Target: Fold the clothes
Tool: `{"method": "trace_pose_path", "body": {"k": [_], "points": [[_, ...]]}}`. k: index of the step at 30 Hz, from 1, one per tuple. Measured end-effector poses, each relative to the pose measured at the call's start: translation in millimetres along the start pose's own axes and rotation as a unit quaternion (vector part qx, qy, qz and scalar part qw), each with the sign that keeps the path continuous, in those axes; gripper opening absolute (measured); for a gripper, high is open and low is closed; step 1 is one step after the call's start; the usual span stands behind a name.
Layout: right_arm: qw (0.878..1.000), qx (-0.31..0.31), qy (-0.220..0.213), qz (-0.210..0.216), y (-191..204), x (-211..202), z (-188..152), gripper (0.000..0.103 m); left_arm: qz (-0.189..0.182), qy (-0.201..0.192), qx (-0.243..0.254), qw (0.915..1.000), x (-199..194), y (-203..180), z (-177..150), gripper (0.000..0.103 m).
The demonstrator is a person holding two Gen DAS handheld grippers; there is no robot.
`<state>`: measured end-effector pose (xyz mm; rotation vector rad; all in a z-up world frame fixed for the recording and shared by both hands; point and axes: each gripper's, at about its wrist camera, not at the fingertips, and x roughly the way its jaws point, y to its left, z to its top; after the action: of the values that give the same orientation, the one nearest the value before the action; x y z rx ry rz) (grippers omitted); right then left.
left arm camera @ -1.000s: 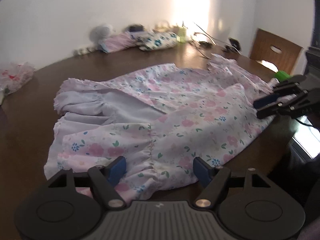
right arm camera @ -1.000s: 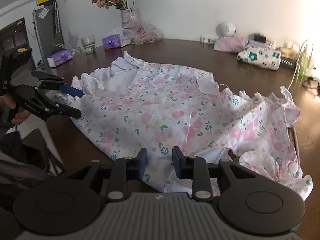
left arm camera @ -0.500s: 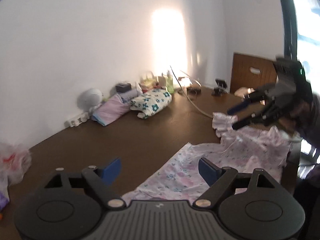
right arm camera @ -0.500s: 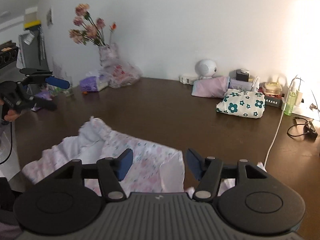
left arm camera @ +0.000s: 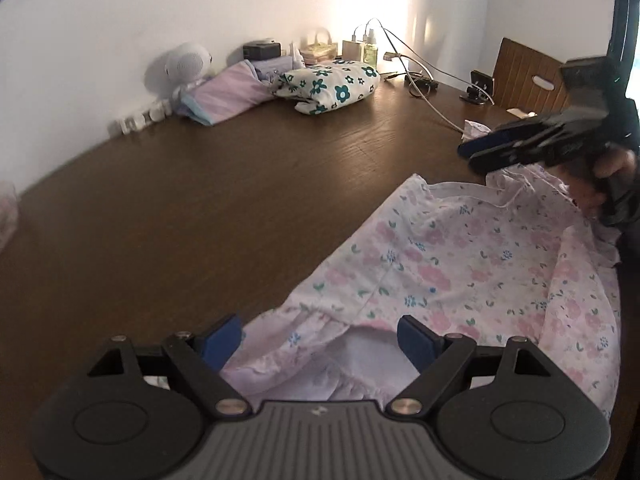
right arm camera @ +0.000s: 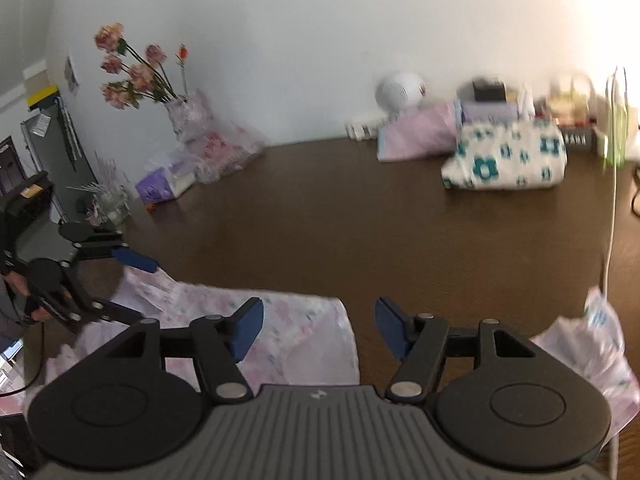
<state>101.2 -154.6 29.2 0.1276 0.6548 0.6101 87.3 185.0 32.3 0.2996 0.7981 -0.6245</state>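
Note:
A white dress with pink flowers (left arm camera: 460, 272) lies bunched on the near part of the brown table (left arm camera: 240, 184). My left gripper (left arm camera: 320, 340) hangs open over its ruffled hem, and the blue pads do not touch the cloth. In the right wrist view the left gripper (right arm camera: 132, 286) hovers at the dress's left end. My right gripper (right arm camera: 318, 330) is opening, with a fold of the dress (right arm camera: 288, 328) below the left pad and bare table in the gap. It also shows as the right gripper (left arm camera: 480, 152) above the dress's far end, held by a hand (left arm camera: 600, 184).
Along the wall stand a flowered bundle (left arm camera: 332, 84), a pink striped cloth (left arm camera: 228, 96), a round white device (left arm camera: 184, 64) and cables (left arm camera: 424, 76). A flower vase (right arm camera: 184, 112) and tissue packs (right arm camera: 160, 188) occupy the back left. A wooden chair (left arm camera: 528, 76) stands at the right.
Both grippers have moved off the spread dress and now face the wall across the bare table. The right jaws have widened from a narrow gap, and the left jaws stand a little wider.

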Motion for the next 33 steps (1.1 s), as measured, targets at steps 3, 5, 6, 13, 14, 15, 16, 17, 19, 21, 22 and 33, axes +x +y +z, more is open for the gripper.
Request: {"method": "trace_pose_path", "body": {"k": [3, 5, 6, 13, 14, 15, 16, 17, 19, 21, 22, 33], "points": [[1.000, -0.003, 0.003, 0.001, -2, 11, -3, 0.063, -0.008, -0.010, -0.023, 0.9996, -1, 14, -3, 0.085], [1.000, -0.009, 0.005, 0.004, -1, 17, -4, 0.063, -0.017, -0.019, -0.045, 0.9987, -2, 26, -4, 0.085], [1.000, -0.013, 0.007, 0.006, 1, 20, -4, 0.063, -0.024, -0.018, -0.057, 0.9979, -1, 32, -4, 0.085], [0.998, -0.057, 0.028, -0.015, 17, 40, -12, 0.060, -0.012, -0.001, -0.091, 0.9958, 8, 47, -5, 0.063], [0.997, -0.070, 0.027, -0.024, 20, 41, -13, 0.056, -0.008, -0.003, -0.084, 0.9964, 7, 43, -5, 0.056], [0.996, -0.084, 0.027, -0.033, 24, 41, -15, 0.042, -0.005, -0.004, -0.077, 0.9970, 7, 40, -6, 0.052], [0.994, -0.097, 0.028, -0.041, 28, 41, -17, 0.031, -0.001, -0.005, -0.070, 0.9976, 6, 36, -7, 0.045], [0.993, -0.107, 0.028, -0.048, 32, 40, -18, 0.008, -0.002, -0.004, -0.060, 0.9982, 6, 31, -8, 0.041], [0.991, -0.119, 0.029, -0.058, 36, 40, -19, 0.003, 0.000, -0.001, -0.038, 0.9993, 4, 20, -10, 0.033], [0.990, -0.125, 0.028, -0.064, 38, 38, -20, 0.001, 0.001, 0.001, -0.028, 0.9996, 4, 12, -11, 0.008], [0.990, -0.123, 0.023, -0.065, 38, 35, -19, 0.001, 0.011, -0.004, -0.028, 0.9995, 2, 9, -10, 0.007], [0.989, -0.132, -0.053, -0.044, 61, -76, -26, 0.000, 0.131, -0.124, 0.087, 0.9796, -71, -118, -23, 0.005]]}}
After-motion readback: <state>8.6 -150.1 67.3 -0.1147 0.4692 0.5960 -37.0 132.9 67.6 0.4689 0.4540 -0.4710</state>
